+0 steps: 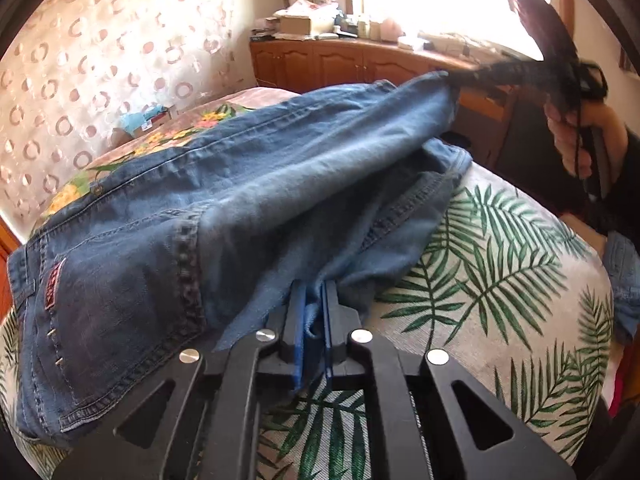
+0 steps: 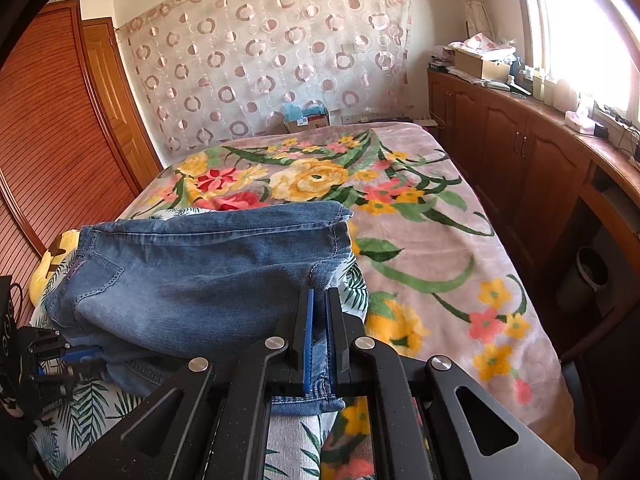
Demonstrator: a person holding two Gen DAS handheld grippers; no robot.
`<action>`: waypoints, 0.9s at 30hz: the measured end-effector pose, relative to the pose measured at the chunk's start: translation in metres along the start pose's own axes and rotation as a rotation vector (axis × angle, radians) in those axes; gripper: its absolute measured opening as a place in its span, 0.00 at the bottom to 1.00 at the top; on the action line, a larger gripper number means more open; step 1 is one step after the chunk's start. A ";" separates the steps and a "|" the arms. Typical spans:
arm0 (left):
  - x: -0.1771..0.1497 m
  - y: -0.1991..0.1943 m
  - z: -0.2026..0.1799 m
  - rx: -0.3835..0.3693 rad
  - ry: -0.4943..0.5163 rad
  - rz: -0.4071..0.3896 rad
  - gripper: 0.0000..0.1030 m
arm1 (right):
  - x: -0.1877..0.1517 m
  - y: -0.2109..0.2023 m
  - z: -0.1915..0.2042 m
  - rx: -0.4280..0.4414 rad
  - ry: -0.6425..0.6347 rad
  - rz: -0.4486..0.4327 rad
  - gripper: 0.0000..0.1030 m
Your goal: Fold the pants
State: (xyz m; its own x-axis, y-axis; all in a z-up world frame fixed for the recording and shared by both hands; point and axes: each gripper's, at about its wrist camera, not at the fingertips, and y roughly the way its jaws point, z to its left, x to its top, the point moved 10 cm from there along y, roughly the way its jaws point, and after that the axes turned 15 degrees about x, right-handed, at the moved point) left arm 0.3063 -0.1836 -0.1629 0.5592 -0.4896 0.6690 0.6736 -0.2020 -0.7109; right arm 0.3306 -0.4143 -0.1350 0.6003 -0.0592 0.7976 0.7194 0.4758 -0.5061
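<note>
While both tools grip denim, the scene reads as follows.

Pants: blue jeans (image 1: 224,208) lie across the bed, partly lifted, with the waistband and a back pocket bearing a red label toward the left of the left wrist view; in the right wrist view the jeans (image 2: 208,276) drape in a folded bulk over the near left part of the bed.

Left tool: the left tool (image 1: 316,320) has its blue-padded fingers (image 1: 298,312) pressed together on a thin fold of denim that runs between them; seen from the right wrist, the left tool (image 2: 76,354) sits at the far left edge, touching the jeans' lower fold.

Right tool: the right tool (image 2: 319,336) pinches a hem end of the jeans, cloth showing between the blue pads (image 2: 308,332) and spilling out below them. From the left wrist view, the right tool (image 1: 464,76) is blurred, held up at the far end of a raised leg by the person's hand (image 1: 580,140).

Bed: a palm-leaf cover (image 1: 500,248) lies under the jeans, on top of a pink floral blanket (image 2: 420,208) that spreads toward the far wall.

Surroundings: a sheer circle-patterned curtain (image 2: 260,60) hangs behind the bed; wooden cabinets (image 2: 520,148) run beneath a bright window (image 2: 592,20), their top crowded with boxes and small items; a slatted wooden wardrobe (image 2: 60,128) stands at the left.
</note>
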 end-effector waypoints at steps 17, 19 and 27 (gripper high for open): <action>-0.002 -0.068 0.022 -0.061 -0.067 -0.120 0.03 | 0.001 -0.020 0.009 -0.040 -0.004 -0.005 0.05; -0.012 -0.065 0.014 -0.077 -0.053 -0.097 0.03 | -0.010 -0.016 0.007 -0.074 -0.014 0.032 0.05; -0.018 -0.071 0.010 -0.095 -0.087 -0.084 0.08 | -0.044 -0.013 0.002 -0.099 -0.010 0.109 0.10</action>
State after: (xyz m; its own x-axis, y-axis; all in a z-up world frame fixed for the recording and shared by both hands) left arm 0.2530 -0.1521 -0.1222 0.5456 -0.3931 0.7401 0.6732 -0.3204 -0.6665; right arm 0.2942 -0.4160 -0.1629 0.6736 -0.0026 0.7391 0.6814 0.3896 -0.6196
